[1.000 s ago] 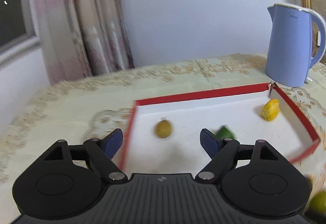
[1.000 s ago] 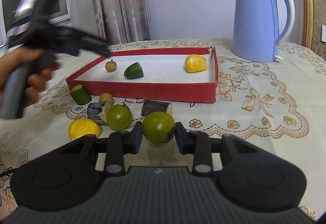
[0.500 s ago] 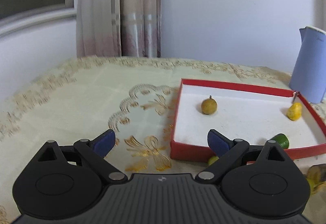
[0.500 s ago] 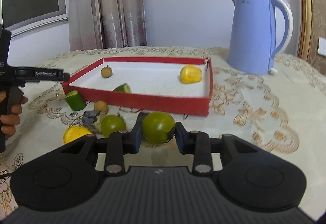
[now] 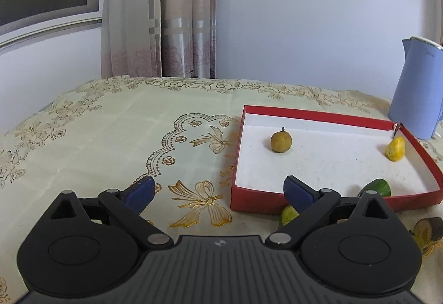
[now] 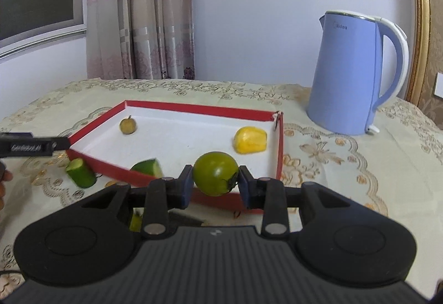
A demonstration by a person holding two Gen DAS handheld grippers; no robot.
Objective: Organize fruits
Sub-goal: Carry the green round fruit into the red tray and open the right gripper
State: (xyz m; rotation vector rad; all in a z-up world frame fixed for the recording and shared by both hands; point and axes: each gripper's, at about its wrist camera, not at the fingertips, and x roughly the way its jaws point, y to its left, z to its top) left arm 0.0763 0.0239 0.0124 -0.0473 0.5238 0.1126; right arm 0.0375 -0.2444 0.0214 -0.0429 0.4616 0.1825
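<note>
a: what differs from a second ago?

b: the left gripper (image 5: 218, 190) was over the shallow red cardboard tray with the white floor (image 6: 177, 107); now it is back over the cream embroidered tablecloth (image 5: 110, 132), near the tray's left corner. its jaws have just been opening and stand wide with nothing between them. the right gripper (image 6: 213, 187) has lifted the round green tomato (image 6: 215, 173) off the cloth and carried it up to the tray's near wall

a: how does the tomato sit in the fingers?

b: squarely between the two blue pads, pressed on both sides, stem end to the lower right, just at the near red wall

a: and the rest of the fruit?

b: in the tray: a small brown round fruit with a stalk (image 5: 281, 141) far left, a yellow chunk (image 6: 250, 140) at the far right corner, a green cut piece (image 6: 146, 167) against the near wall. a cucumber stub (image 6: 80, 173) lies on the cloth outside the near left wall. a pale blue electric kettle (image 6: 351, 77) stands beyond the tray on the right
</note>
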